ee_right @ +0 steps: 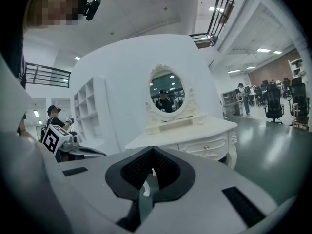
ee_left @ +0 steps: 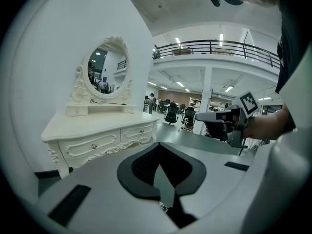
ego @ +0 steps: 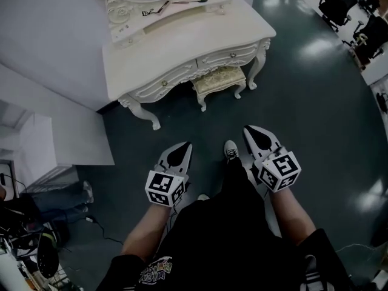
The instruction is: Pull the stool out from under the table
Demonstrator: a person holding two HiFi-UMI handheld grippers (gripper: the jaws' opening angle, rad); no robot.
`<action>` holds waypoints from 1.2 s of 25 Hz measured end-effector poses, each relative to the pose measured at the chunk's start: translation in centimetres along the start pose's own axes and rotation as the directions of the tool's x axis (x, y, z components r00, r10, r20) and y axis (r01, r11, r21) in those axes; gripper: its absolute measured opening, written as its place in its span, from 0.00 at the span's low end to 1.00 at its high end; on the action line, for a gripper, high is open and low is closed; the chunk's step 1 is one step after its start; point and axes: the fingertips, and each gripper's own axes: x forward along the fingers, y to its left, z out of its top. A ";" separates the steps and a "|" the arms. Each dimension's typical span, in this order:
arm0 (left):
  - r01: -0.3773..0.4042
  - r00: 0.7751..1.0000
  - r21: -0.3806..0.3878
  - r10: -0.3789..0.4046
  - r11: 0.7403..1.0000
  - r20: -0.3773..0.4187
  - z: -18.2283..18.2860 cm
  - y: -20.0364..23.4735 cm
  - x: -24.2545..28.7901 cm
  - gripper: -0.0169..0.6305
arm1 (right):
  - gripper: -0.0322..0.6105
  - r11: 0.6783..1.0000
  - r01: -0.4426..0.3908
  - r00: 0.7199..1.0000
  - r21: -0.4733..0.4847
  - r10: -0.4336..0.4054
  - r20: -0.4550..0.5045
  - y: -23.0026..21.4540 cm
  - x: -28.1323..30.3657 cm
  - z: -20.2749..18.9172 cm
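Cream-cushioned stool (ego: 219, 80) with carved white legs sits tucked under the ornate white dressing table (ego: 182, 47), beneath its drawers. The left gripper (ego: 182, 149) and right gripper (ego: 254, 133) are both clenched on nothing, well apart from the stool, over the dark green floor (ego: 315, 102).

One cream-white carved wooden dressing surface (ego: 182, 41) stands at twelve o'clock in the head view. It carries one oval mirror in an ornate white frame (ee_left: 106, 72) and has two knobbed drawers (ego: 162, 82) in its front. One cream stool with a patterned gold cushion (ego: 219, 80) sits beneath it. Two slim make-up tools (ego: 156, 9) lie on top. There are two grey tongs, the left (ego: 183, 147) at seven o'clock and the right (ego: 253, 131) at four o'clock. Each bears one black-and-white marker cube (ego: 163, 188). Two black office chairs (ego: 336, 3) stand at two o'clock.
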 end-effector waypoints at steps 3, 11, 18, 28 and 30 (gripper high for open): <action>-0.017 1.000 0.007 0.017 1.000 -0.024 -0.8 1.2 2.0 0.04 | 0.09 1.000 0.019 1.000 0.001 -0.019 -0.006 -2.4 1.4 -0.7; -0.045 0.995 -0.010 0.044 0.999 -0.090 -4.0 5.0 7.5 0.04 | 0.09 0.997 0.078 0.995 0.018 -0.077 -0.067 -8.7 5.1 -3.9; -0.073 0.986 -0.019 0.070 0.997 -0.152 -8.7 7.7 13.0 0.04 | 0.09 0.995 0.089 0.990 0.053 -0.082 -0.113 -14.0 9.1 -8.3; -0.132 0.975 -0.033 0.124 0.991 -0.184 -15.2 12.2 21.0 0.04 | 0.10 0.995 0.087 0.989 0.053 -0.080 -0.126 -21.0 15.8 -14.4; -0.141 0.974 -0.034 0.133 0.989 -0.183 -16.3 13.3 22.6 0.04 | 0.10 0.995 0.089 0.988 0.051 -0.082 -0.129 -22.3 17.3 -15.8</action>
